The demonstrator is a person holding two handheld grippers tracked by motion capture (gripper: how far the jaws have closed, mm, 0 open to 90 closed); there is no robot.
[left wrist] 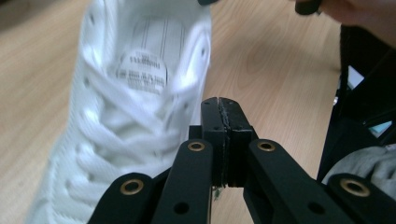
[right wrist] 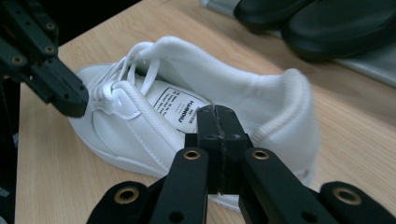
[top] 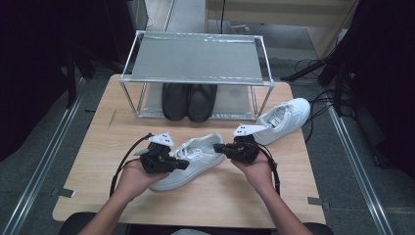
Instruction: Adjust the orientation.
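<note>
Low in the middle of the high view, your left gripper (top: 184, 164) and right gripper (top: 219, 147) are both pressed together, pinching nothing. They face the white shoe (top: 193, 160) between them, ready to grab. Farther up, black shoes (top: 189, 101) sit under the rack (top: 195, 58).

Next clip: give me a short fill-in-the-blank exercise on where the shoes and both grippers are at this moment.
1. The white lace-up sneaker lying between the left gripper and the right gripper rests on the light wooden ____.
2. Both grippers' black jaws are ____, with nothing between them.
3. The pair of black slippers sits on the ____ shelf of the metal rack.
4. A second white sneaker lies to the rack's ____ in the high view.

Missing words: table; shut; lower; right
</note>
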